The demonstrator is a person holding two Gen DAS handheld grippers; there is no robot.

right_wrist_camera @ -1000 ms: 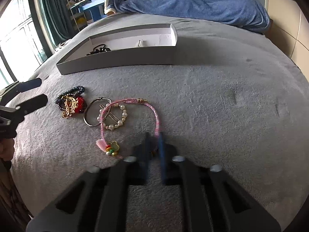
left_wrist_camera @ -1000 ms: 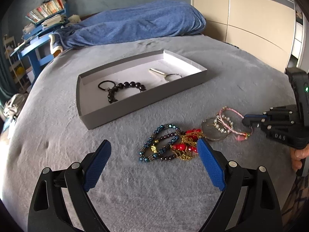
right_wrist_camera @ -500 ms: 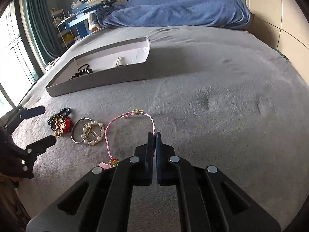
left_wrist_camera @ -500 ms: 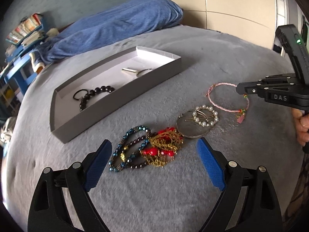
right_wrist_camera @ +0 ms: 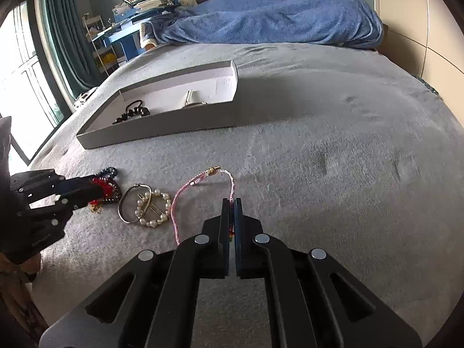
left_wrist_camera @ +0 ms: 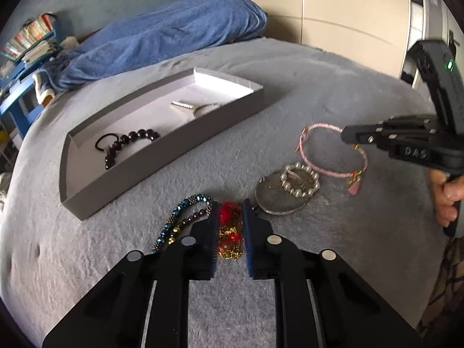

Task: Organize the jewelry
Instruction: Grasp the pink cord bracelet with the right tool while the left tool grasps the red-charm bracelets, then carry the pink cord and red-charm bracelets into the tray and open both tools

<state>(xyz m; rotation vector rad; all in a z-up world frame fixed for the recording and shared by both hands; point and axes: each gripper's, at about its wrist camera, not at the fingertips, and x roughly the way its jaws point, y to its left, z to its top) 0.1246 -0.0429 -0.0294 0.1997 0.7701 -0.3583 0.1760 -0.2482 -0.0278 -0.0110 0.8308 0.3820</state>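
Observation:
A grey tray (left_wrist_camera: 162, 156) (right_wrist_camera: 162, 127) on the bed holds a dark bead bracelet (left_wrist_camera: 127, 145) with a hair tie and a silver piece (left_wrist_camera: 185, 106). My left gripper (left_wrist_camera: 229, 217) is shut on the red and gold jewelry (left_wrist_camera: 230, 232), beside a blue bead bracelet (left_wrist_camera: 179, 223). My right gripper (right_wrist_camera: 231, 211) is shut on the pink cord bracelet (right_wrist_camera: 185, 188) (left_wrist_camera: 319, 171) and holds it lifted above the blanket. A pearl ring brooch (left_wrist_camera: 300, 179) (right_wrist_camera: 153, 208) lies on a silver bangle (left_wrist_camera: 278, 203) between the two grippers.
A grey blanket (right_wrist_camera: 319, 145) covers the bed. A blue duvet (right_wrist_camera: 275, 20) lies at the far end. A blue shelf with books (right_wrist_camera: 136, 3) and a window with green curtains (right_wrist_camera: 58, 43) stand to the left. A beige wardrobe (left_wrist_camera: 348, 14) is on the right.
My left gripper moved forward and closed on the red and gold jewelry. My right gripper stayed shut on the pink cord bracelet and raised it off the blanket.

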